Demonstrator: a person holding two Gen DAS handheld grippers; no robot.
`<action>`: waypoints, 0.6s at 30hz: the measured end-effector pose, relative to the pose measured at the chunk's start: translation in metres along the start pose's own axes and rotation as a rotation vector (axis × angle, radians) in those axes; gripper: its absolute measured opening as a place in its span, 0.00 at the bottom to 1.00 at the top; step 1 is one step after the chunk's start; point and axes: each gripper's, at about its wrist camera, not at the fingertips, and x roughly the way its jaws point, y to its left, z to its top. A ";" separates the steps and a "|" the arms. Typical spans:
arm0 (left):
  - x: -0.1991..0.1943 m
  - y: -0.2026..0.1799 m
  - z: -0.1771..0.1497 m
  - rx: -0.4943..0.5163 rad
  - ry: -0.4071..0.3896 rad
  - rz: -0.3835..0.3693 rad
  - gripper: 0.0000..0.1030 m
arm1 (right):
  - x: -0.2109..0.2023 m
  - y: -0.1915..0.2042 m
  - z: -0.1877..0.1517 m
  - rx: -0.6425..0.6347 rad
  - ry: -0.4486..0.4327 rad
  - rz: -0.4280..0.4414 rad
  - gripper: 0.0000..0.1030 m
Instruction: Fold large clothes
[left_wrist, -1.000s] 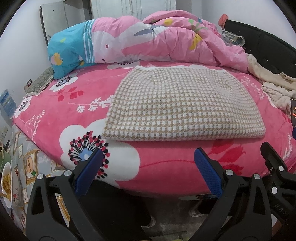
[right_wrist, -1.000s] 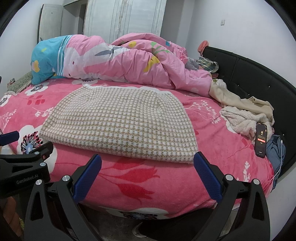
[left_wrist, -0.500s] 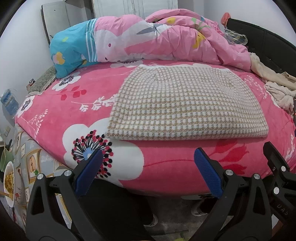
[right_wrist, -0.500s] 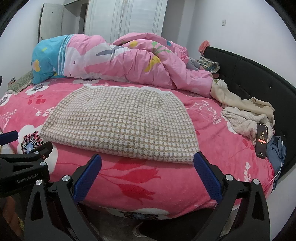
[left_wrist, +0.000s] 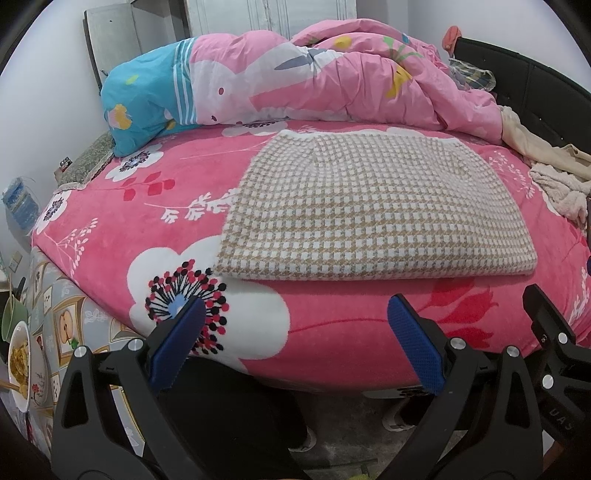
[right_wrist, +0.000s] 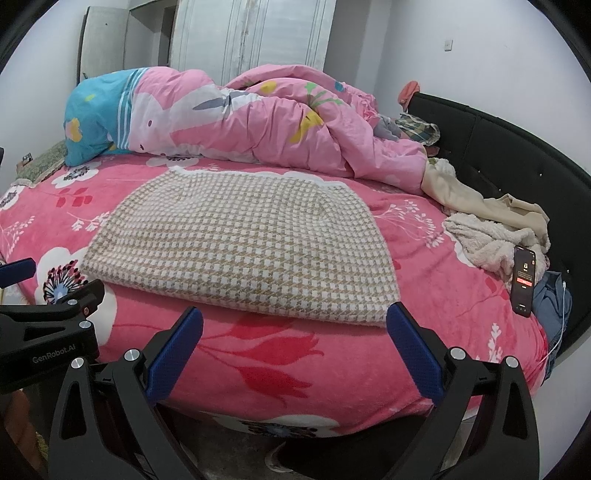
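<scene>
On the fuzzy pink floral blanket (right_wrist: 295, 369) lies the checked beige-and-white knit garment (right_wrist: 243, 243), folded flat, at twelve o'clock from both tools. Left gripper (left_wrist: 295, 343) and right gripper (right_wrist: 295, 347) gape wide, empty, with textured blue pads (right_wrist: 413, 354). "GenRobot.AI" marks the left tool's body.

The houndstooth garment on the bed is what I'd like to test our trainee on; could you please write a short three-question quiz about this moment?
1. True or false: the left hand-held gripper is shut on the folded houndstooth garment.
2. Multiple choice: the phone lies (A) on the garment, (B) near the black headboard beside the cream fleece clothes, (C) on the floor.
3. Fill in: behind the garment, a pink ______ is bunched on the floral bedspread.

Key: 1 false, both it and the right hand-held gripper are open, short of the garment; 2 B; 3 duvet.
</scene>
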 end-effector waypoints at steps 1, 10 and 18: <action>0.000 0.000 0.000 0.000 0.000 -0.001 0.92 | 0.000 0.000 0.000 -0.002 0.000 0.000 0.94; -0.001 0.001 0.000 0.001 -0.003 0.002 0.92 | 0.000 -0.001 0.000 -0.004 -0.002 0.002 0.94; -0.001 0.001 0.000 0.001 -0.003 0.003 0.92 | 0.000 -0.002 0.000 -0.004 -0.003 0.002 0.94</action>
